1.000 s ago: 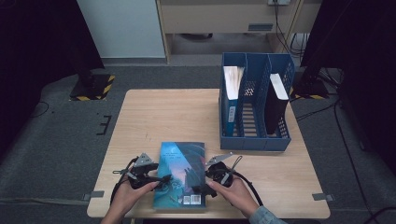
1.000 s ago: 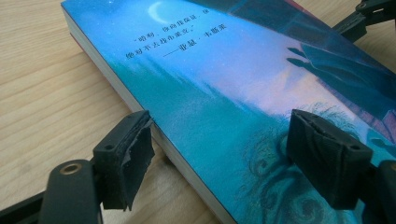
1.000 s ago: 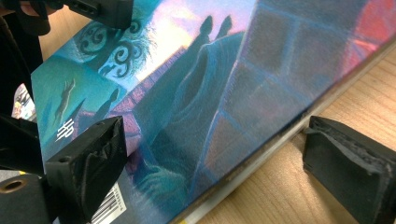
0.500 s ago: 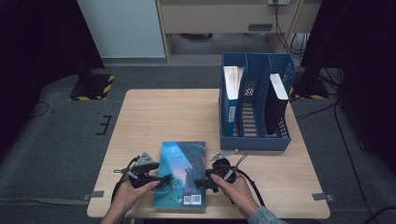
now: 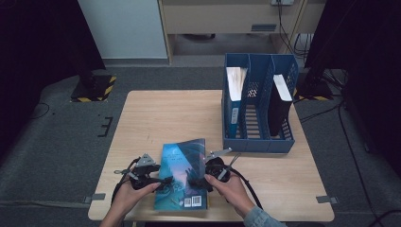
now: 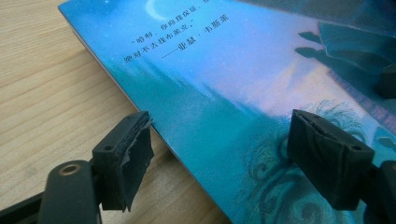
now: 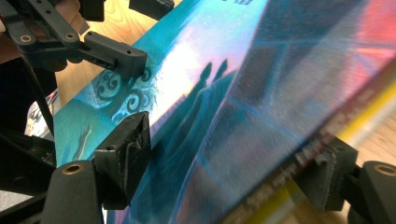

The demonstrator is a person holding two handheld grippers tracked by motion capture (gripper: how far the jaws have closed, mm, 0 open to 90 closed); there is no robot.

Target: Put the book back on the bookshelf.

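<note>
high view, blue file rack (image 5: pixel 257 142), two books (image 5: pixel 235 82) inside

My left gripper (image 6: pixel 219 154) is spread wide over the near edge of a paperback book (image 6: pixel 243 93) lying on the light wooden table (image 6: pixel 42 84). One black pad (image 6: pixel 128 154) sits off the book's edge, above the bare wood; the other pad (image 6: pixel 327 156) hangs over the cover. The cover is blue and teal, with a pale moon at the top, a few lines of white Chinese text, dark swirls lower down and a pinkish glow toward the middle. At the far right edge a dark part of the other gripper (image 6: pixel 386 79) rests on the cover.
</note>
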